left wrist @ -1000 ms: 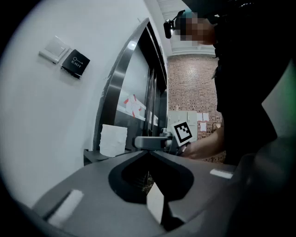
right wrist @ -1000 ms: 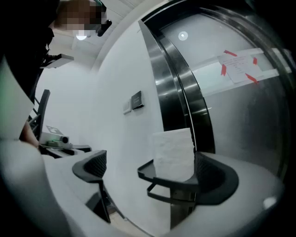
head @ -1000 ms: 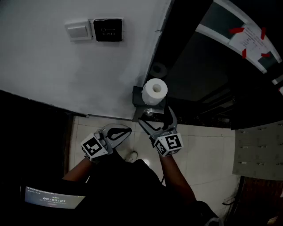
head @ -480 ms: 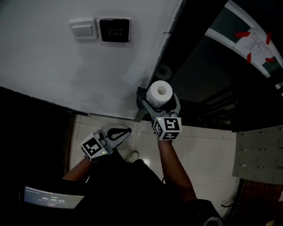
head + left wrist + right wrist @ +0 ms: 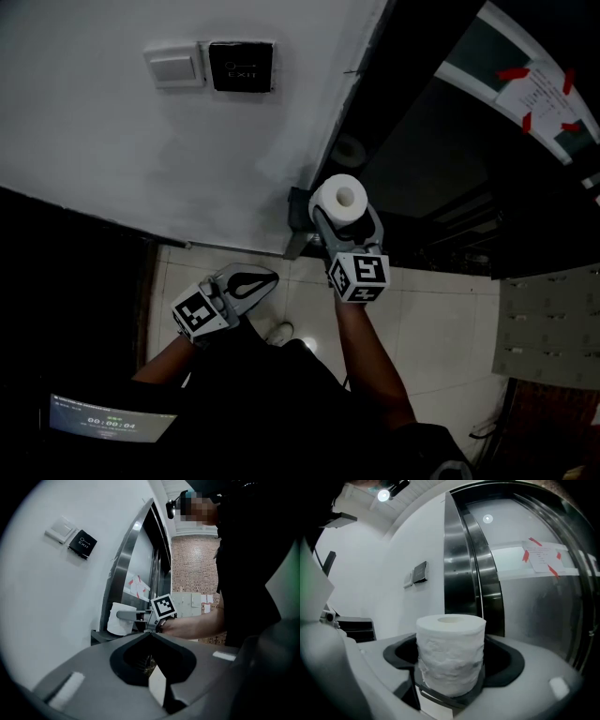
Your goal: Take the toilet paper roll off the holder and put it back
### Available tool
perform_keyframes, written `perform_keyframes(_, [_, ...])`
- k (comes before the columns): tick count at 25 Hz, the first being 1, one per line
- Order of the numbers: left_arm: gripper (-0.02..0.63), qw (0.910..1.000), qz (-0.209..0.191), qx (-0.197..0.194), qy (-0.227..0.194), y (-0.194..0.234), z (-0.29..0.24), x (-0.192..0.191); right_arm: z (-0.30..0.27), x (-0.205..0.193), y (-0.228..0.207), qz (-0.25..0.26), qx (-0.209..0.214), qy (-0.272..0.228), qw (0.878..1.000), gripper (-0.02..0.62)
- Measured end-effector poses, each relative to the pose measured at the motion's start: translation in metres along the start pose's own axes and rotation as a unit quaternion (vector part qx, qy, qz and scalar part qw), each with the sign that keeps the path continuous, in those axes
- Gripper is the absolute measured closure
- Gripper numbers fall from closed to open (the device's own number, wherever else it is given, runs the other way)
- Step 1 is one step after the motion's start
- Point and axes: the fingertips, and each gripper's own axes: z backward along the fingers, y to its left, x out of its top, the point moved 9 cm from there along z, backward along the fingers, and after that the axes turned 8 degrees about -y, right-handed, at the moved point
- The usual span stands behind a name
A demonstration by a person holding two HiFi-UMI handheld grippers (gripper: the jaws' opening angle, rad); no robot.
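White toilet paper roll (image 5: 450,660) upright between right gripper (image 5: 453,645) jaws, closing on it

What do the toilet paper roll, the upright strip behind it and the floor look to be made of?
The toilet paper roll looks like soft matte white paper, its side wrinkled and embossed. The upright strip is probably polished metal, given its lengthwise reflections. The floor is likely glazed tile: pale, thin joint lines, slight sheen.
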Motion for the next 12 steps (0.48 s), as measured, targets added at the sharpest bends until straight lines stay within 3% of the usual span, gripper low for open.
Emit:
perform_keyframes(7, [0.604, 0.9999, 0.001, -0.010, 0.004, -0.003, -0.007, -0.001, 0.046, 0.016, -0.033, -0.076, -0.020, -0.051, 0.996, 0.189])
perform_keyframes(12, [0.604, 0.9995, -0.006, -0.031, 0.002, -0.010, -0.019, -0.007, 0.076, 0.009, -0.064, -0.098, -0.051, -0.057, 0.992, 0.189])
